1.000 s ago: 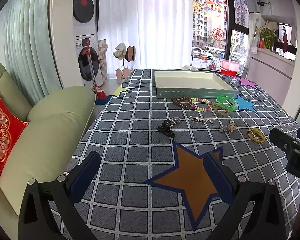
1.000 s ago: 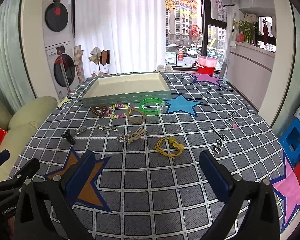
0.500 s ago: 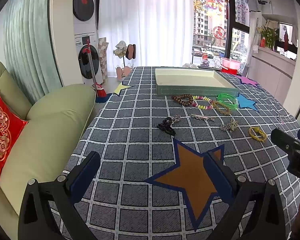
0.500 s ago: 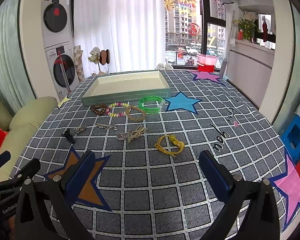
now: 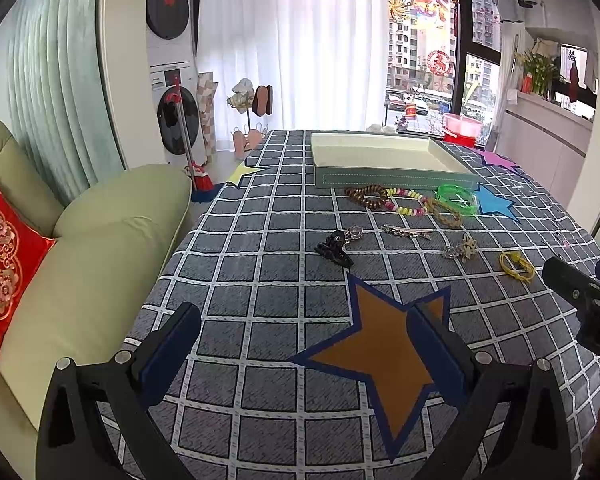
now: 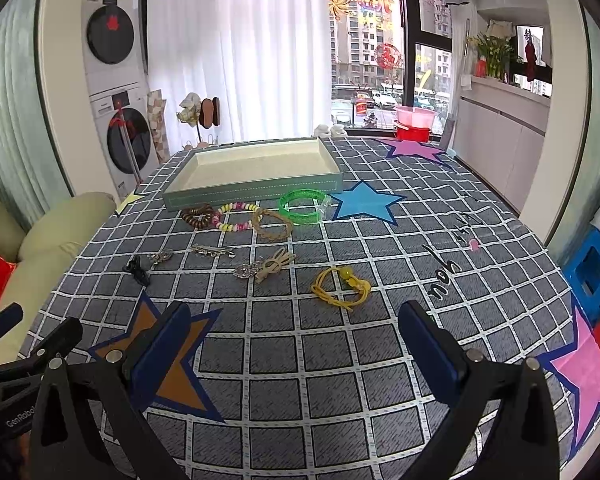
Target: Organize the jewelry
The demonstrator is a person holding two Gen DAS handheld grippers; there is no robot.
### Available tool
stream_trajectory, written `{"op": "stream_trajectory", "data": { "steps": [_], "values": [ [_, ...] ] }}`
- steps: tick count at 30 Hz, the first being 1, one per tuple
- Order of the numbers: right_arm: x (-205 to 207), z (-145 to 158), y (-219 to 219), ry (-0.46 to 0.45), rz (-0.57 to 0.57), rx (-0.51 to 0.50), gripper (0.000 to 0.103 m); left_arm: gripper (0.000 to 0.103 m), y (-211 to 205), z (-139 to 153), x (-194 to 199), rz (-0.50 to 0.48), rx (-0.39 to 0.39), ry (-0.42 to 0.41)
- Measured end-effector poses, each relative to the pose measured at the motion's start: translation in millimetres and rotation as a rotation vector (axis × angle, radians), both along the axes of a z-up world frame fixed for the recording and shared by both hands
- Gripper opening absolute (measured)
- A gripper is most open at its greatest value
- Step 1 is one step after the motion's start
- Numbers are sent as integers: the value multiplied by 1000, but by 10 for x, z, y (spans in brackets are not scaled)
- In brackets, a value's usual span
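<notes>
1. Jewelry lies scattered on a bench (image 6: 300, 360) covered in a grey grid-patterned cloth, all of it ahead of both tools and touching neither.
2. Left tool (image 5: 304, 344) hovers spread wide and grasping nothing, above an orange star (image 5: 384, 356) printed on the cloth. Closest ahead of it is a black hair claw (image 5: 334, 250), with a small silver charm (image 5: 354, 233) just beside the claw.
3. Right tool (image 6: 296, 344) also hovers spread wide with nothing between its fingers. Closest ahead of it is a yellow cord bracelet (image 6: 340, 286), slightly to the right of centre.
4. Farther on, a silver hair clip (image 6: 214, 251) lies with its long axis running left to right, and a beige knotted piece (image 6: 274, 266) points diagonally up to the right, touching a silver pendant (image 6: 246, 271).
5. Beyond these, a row sits just in front of the tray: a brown bead bracelet (image 6: 198, 216), a pastel bead bracelet (image 6: 236, 218), a tan braided bracelet (image 6: 272, 224) and a green translucent bangle (image 6: 302, 206), neighbours overlapping or touching.
6. Tray (image 6: 252, 190), a shallow rectangle with grey-green walls and a cream lining, stands at the far side of the bench, its long axis left to right; nothing shows inside it.
</notes>
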State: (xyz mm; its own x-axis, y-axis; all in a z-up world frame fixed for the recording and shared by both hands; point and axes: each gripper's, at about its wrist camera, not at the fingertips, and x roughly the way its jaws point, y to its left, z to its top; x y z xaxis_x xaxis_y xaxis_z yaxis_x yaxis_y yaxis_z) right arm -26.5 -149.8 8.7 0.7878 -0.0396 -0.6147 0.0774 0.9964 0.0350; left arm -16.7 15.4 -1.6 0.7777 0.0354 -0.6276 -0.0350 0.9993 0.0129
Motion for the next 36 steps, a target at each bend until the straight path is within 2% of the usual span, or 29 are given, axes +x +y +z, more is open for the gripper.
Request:
{"op": "stream_trajectory", "data": {
  "steps": [36],
  "values": [
    [41, -22, 16, 8, 10, 7, 103, 103, -23, -38, 30, -6, -1, 16]
  ]
}}
